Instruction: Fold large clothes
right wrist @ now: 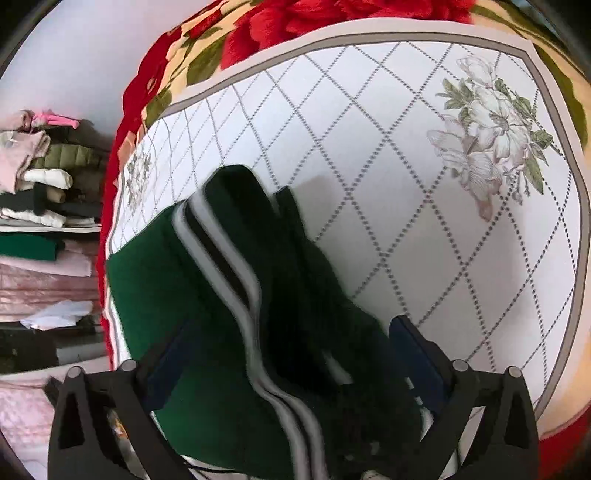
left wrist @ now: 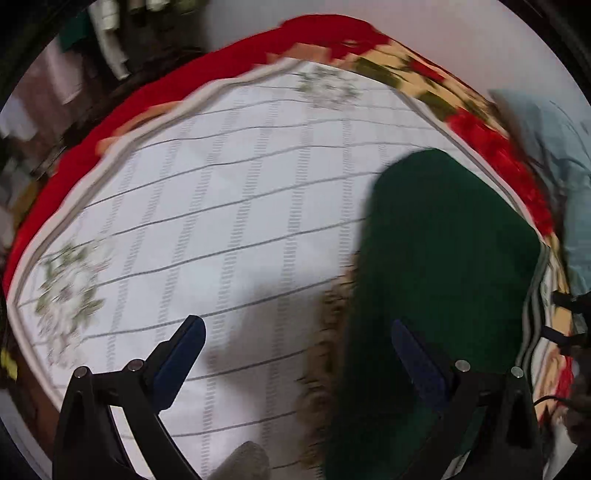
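Left tongs [left wrist: 295, 373] spread wide and holding nothing, hovering above a white quilted mat [left wrist: 229, 206] with grey diamond stitching and printed flowers; one blue-padded finger over bare mat, the other over the near edge of a dark green garment [left wrist: 443, 258]. Right tongs [right wrist: 295, 376] likewise spread, straddling the same dark green garment [right wrist: 177, 295] from above, cloth visible between the blue pads but not pinched as far as can be told. Garment bunched at one side of the mat, a band of grey, white and black ribbed trim [right wrist: 236, 273] running across its upper layer, part of it doubled over the rest, a brownish lining or patterned patch [left wrist: 325, 354] showing at its edge in the left view. Mat spread over a red floral blanket [right wrist: 280, 29] on what appears to be a bed; stacked folded clothes on shelves [right wrist: 44, 192] beyond. Left view smeared by motion. Judged an early or middle step: garment gathered loosely, not yet laid flat or squared. Next move likely calls for closing each pair of tongs on a separate edge or corner of the green cloth, lifting clear of the mat, and drawing the layers apart and smooth over the free white area before any clean fold.
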`<state>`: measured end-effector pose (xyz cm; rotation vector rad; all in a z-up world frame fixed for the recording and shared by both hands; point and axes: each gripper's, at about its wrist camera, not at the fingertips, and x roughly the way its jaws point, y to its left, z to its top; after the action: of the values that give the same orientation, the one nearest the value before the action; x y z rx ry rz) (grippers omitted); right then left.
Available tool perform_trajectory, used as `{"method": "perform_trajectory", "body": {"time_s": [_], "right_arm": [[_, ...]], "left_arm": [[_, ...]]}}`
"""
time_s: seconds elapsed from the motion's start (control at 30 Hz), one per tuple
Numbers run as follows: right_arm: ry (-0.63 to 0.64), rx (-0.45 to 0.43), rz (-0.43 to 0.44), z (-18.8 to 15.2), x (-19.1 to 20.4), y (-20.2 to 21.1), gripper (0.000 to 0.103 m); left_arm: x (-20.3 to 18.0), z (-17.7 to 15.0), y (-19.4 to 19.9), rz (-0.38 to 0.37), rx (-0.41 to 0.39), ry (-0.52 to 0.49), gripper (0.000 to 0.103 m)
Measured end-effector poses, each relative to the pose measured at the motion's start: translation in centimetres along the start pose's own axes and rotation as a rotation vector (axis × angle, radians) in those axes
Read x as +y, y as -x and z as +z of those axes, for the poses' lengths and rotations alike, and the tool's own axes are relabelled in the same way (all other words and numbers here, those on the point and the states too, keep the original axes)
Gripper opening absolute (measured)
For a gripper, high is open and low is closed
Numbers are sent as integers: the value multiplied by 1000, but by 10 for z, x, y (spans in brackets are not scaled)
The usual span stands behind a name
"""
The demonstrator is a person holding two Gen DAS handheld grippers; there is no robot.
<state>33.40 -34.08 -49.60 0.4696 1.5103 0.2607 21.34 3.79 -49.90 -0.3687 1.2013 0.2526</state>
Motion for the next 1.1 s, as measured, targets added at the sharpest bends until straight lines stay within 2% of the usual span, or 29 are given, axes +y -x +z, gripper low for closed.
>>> {"method": "perform_trajectory", "body": {"time_s": [0.17, 0.23, 0.33, 0.4, 0.43, 0.5, 0.53, 0.57, 0.63, 0.67, 0.73, 0.77, 0.8, 0.87, 0.9, 0.97, 1.03, 1.1], "right_arm": [[76, 132, -4, 5, -12, -53, 103], [95, 172, 32, 13, -15, -76, 103], [121, 218, 91, 22, -16, -83, 103], [143, 237, 163, 22, -11, -86, 101], [141, 252, 193, 18, -9, -89, 93], [136, 256, 194, 9, -3, -92, 84], [103, 258, 215, 6, -4, -92, 71], [54, 258, 249, 2, -8, -88, 59], [-54, 238, 340, -11, -18, -76, 46], [-108, 234, 390, -21, -24, -67, 44], [-162, 241, 455, -38, -27, -62, 44], [-161, 243, 455, -44, -24, -63, 44], [-145, 239, 409, -51, -24, -65, 49], [-123, 200, 291, -58, -26, -71, 72], [-121, 185, 275, -59, -28, -76, 77], [-156, 168, 326, -63, -31, -91, 92], [-180, 145, 342, -64, -29, -97, 95], [-198, 107, 366, -65, -20, -97, 85]], "left_arm": [[-30, 1, -21, -72, 54, -46, 103], [-35, 2, -29, -84, 86, -57, 103], [-37, 7, -37, -119, 110, -60, 103], [-37, 9, -37, -139, 115, -67, 103], [-35, 7, -35, -147, 118, -75, 103], [-35, 10, -37, -158, 126, -94, 103], [-33, 12, -38, -169, 132, -103, 103], [-32, 14, -40, -184, 137, -111, 103], [-28, 20, -41, -211, 145, -138, 102], [-28, 23, -41, -219, 150, -155, 102], [-25, 29, -43, -250, 160, -202, 102], [-25, 30, -45, -264, 168, -216, 102], [-25, 34, -49, -288, 186, -236, 102], [-32, 42, -59, -340, 213, -262, 102], [-34, 44, -63, -360, 221, -276, 102], [-38, 49, -68, -409, 237, -300, 102], [-43, 53, -71, -458, 235, -325, 100], [-47, 56, -67, -477, 214, -348, 95]]}}
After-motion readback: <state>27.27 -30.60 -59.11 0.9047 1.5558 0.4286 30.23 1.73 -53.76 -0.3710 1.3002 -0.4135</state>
